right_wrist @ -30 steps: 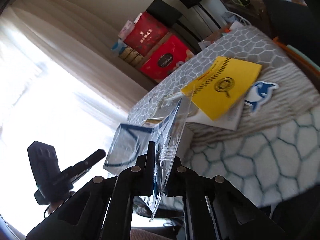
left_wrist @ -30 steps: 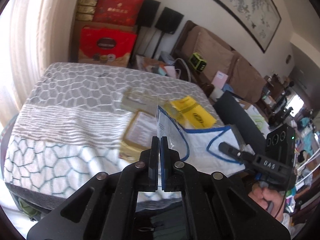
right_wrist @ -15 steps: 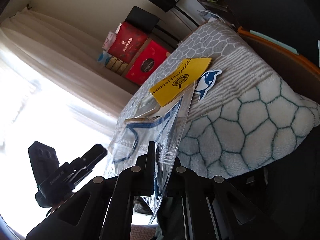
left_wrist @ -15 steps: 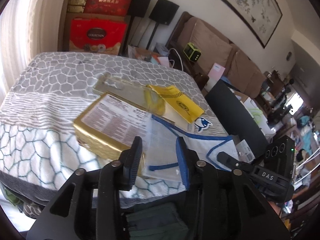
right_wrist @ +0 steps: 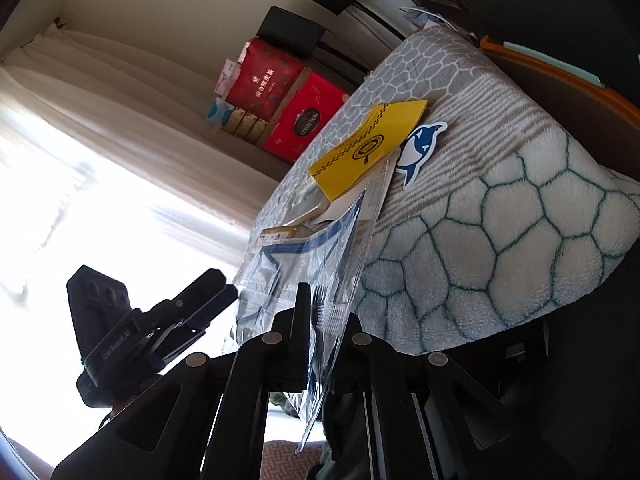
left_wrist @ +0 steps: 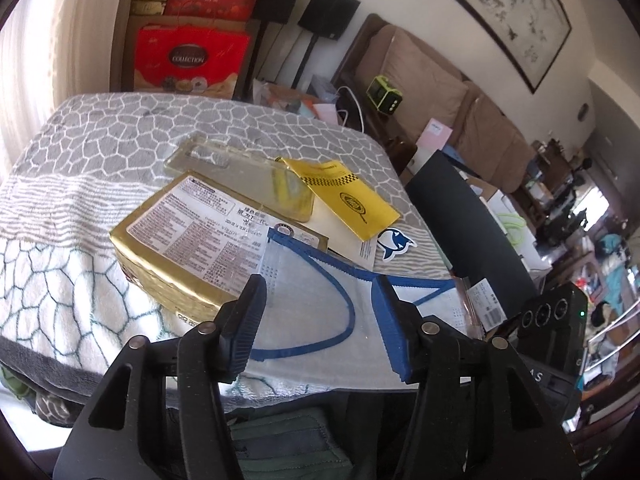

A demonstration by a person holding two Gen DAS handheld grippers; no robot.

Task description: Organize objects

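I see the table (left_wrist: 72,184) draped in a plush blanket (right_wrist: 500,240) with a grey, white and teal cell pattern. Largest on it is a flat gold box (left_wrist: 168,248), foil-wrapped, its printed label facing up. A clear rigid plastic tray (left_wrist: 240,176) leans across the box's far edge at about 12 o'clock. At 2 o'clock from the box lies a glossy yellow booklet (left_wrist: 348,200) on white paper, with a small dolphin-shaped sticker (left_wrist: 394,240) just beside it.

Nearest me is a clear zip bag (left_wrist: 320,300) holding a white face mask (left_wrist: 304,292) with blue straps; it lies flat on the blanket's near edge, its far corner overlapping the box.

My left gripper (left_wrist: 320,312) has just been opening: its ribbed blue pads now stand spread either side of the bag, at its 6 o'clock edge, not pressing it. My right gripper (right_wrist: 320,308) is pressed together, pinching the bag's ridged zip strip at the right end.
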